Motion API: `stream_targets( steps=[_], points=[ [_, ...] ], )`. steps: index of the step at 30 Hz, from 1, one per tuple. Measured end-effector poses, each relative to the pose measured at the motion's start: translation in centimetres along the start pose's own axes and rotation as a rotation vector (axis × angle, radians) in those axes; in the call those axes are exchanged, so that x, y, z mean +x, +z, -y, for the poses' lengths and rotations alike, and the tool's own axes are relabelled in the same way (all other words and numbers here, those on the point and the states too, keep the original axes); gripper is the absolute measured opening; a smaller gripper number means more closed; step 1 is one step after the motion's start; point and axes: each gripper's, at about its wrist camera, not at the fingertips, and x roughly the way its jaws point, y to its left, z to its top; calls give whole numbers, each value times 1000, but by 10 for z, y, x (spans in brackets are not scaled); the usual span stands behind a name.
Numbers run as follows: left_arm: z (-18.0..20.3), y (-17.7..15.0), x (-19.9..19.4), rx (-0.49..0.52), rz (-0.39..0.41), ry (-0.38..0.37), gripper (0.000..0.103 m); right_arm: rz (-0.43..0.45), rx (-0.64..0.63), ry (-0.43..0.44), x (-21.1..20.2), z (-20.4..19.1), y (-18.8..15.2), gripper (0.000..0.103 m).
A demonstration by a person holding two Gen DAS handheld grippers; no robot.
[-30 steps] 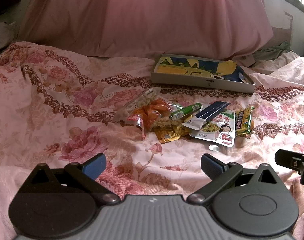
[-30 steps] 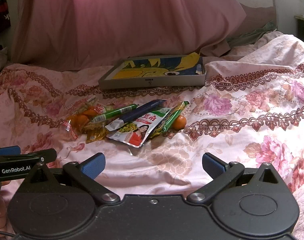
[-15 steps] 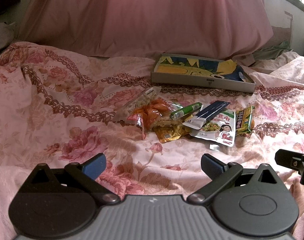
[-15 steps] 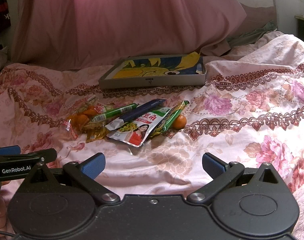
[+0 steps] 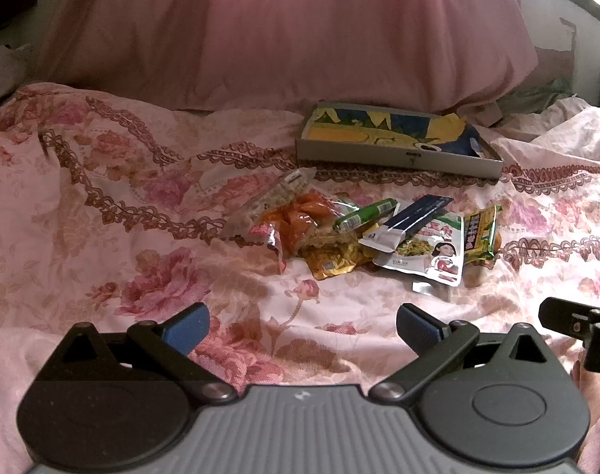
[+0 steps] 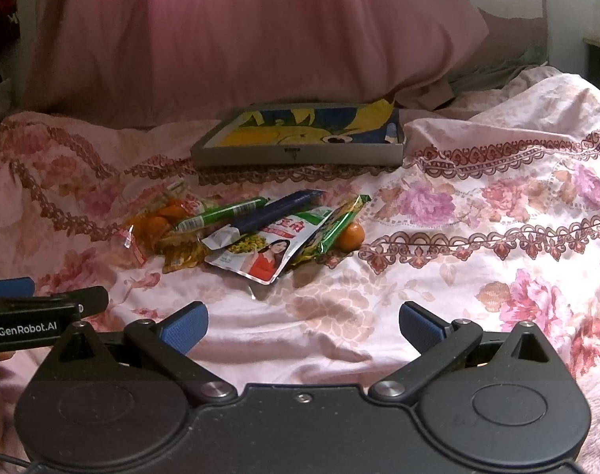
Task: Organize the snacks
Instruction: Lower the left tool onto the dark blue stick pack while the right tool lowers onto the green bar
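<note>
Snacks (image 5: 379, 233) lie heaped mid-bed on the floral bedspread (image 6: 478, 276), a small orange (image 6: 349, 236) touching the pile's right side. Beyond them, toward the far edge, sits a shallow box (image 6: 300, 154). Left tongs (image 5: 302, 326) and right tongs (image 6: 303, 326) hover spread and empty near the bed's front edge.

Two low wrist views facing forward, sharing snack pile (image 5: 363, 233), shallow box (image 6: 300, 142)

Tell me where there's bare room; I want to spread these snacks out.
Bare quilt lies right of the small orange, and between the snack pile and both open grippers. The shallow box holds only its printed liner. The pile itself is crowded, packets overlapping.
</note>
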Motion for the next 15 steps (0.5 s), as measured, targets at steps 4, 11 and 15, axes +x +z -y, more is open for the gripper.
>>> stream_targets(
  steps=[4, 11, 15],
  points=[
    [-1, 5, 6, -5, -41, -27, 103, -61, 66, 68, 6, 12, 9, 102],
    [-7, 23, 33, -23, -136, -110, 103, -158, 130, 137, 31, 28, 33, 102],
    [-1, 40, 51, 27, -175, -149, 103, -167, 81, 115, 48, 35, 50, 102]
  ],
)
